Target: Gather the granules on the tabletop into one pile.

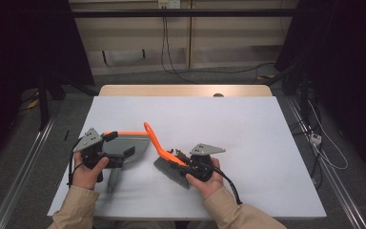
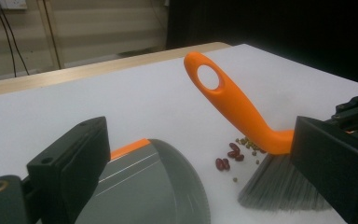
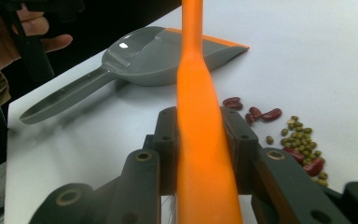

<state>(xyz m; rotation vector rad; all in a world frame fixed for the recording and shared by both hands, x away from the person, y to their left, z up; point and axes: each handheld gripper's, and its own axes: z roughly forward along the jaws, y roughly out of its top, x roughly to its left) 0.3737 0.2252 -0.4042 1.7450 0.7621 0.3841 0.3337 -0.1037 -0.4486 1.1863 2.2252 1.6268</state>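
A brush with an orange looped handle [image 1: 153, 137] and grey bristles [image 1: 170, 170] stands tilted on the white table. My right gripper [image 1: 185, 164] is shut on the handle [image 3: 200, 93] just above the bristles. A grey dustpan [image 1: 136, 144] with an orange front lip lies flat to its left, its long handle pointing toward the person. My left gripper [image 1: 119, 144] hovers over the pan with its jaws spread wide, and the pan [image 2: 154, 186] sits low between them, untouched. Red and green beans [image 2: 233, 154] lie in a small heap beside the bristles [image 2: 279, 186].
The beans [image 3: 298, 135] spread out to the right of the brush handle in the right gripper view. The white table surface [image 1: 248, 124] stretches far and right of both tools. Cables run along the floor beyond the table's far edge.
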